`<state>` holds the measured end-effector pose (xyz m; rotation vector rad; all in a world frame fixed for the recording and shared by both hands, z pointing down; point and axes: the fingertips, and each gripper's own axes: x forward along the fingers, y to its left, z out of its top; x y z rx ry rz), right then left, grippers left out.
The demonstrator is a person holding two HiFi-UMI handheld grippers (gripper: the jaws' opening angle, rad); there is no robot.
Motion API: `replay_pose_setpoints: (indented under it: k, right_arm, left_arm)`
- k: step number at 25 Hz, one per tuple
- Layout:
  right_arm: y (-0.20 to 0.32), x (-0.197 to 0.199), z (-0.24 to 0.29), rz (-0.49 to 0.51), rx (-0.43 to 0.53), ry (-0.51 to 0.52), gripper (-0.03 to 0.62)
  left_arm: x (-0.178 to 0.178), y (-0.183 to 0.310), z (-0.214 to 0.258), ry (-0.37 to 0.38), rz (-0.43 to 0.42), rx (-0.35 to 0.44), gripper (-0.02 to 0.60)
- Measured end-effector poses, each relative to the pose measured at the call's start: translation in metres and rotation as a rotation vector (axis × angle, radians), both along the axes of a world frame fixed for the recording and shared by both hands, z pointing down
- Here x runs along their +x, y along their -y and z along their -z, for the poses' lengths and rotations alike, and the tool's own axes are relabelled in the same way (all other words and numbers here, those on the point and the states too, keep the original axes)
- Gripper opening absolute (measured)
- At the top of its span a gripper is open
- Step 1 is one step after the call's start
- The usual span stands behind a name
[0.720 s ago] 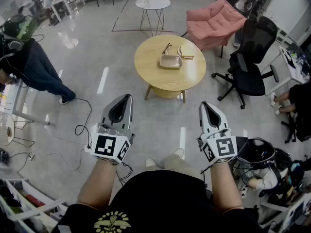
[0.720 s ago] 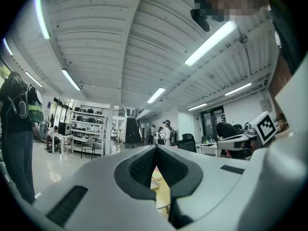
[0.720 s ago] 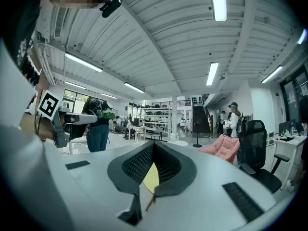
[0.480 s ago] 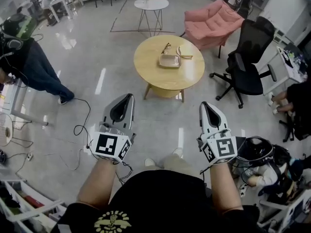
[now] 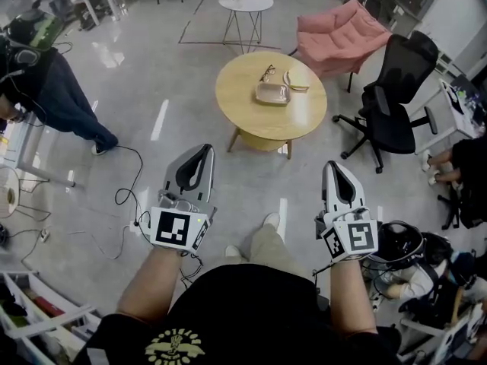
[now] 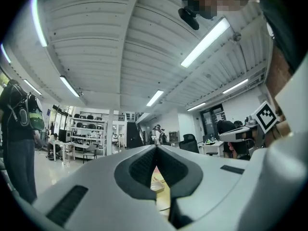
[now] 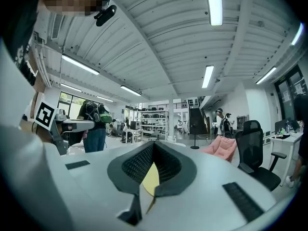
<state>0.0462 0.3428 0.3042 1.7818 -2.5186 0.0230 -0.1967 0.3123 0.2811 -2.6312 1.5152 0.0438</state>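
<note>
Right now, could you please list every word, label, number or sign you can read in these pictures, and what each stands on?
No word or number can be read anywhere.
left gripper: a black-and-white square marker, a pattern without letters.
right gripper: a like marker, no letters.
black shirt: a yellow emblem, too blurred to read.

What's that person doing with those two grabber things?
A person stands on the grey floor and holds a gripper in each hand, out in front. The left gripper and the right gripper are both shut, with nothing in them. They point toward a round wooden table ahead. A small tray and a pair of glasses lie on it, untouched.
</note>
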Motion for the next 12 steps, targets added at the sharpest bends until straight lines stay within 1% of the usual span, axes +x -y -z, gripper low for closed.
replay_pose_setpoints:
  k: [5, 12]
  right_arm:
    - [0.015, -0.006, -0.008, 0.030, -0.008, -0.009, 0.014]
    - [0.048, 0.007, -0.015, 0.056, -0.035, -0.017, 0.014]
  left_arm:
    - [-0.001, 0.010, -0.009, -0.011, -0.008, -0.019, 0.015]
    - [0.010, 0.047, -0.012, -0.035, 0.018, -0.024, 0.015]
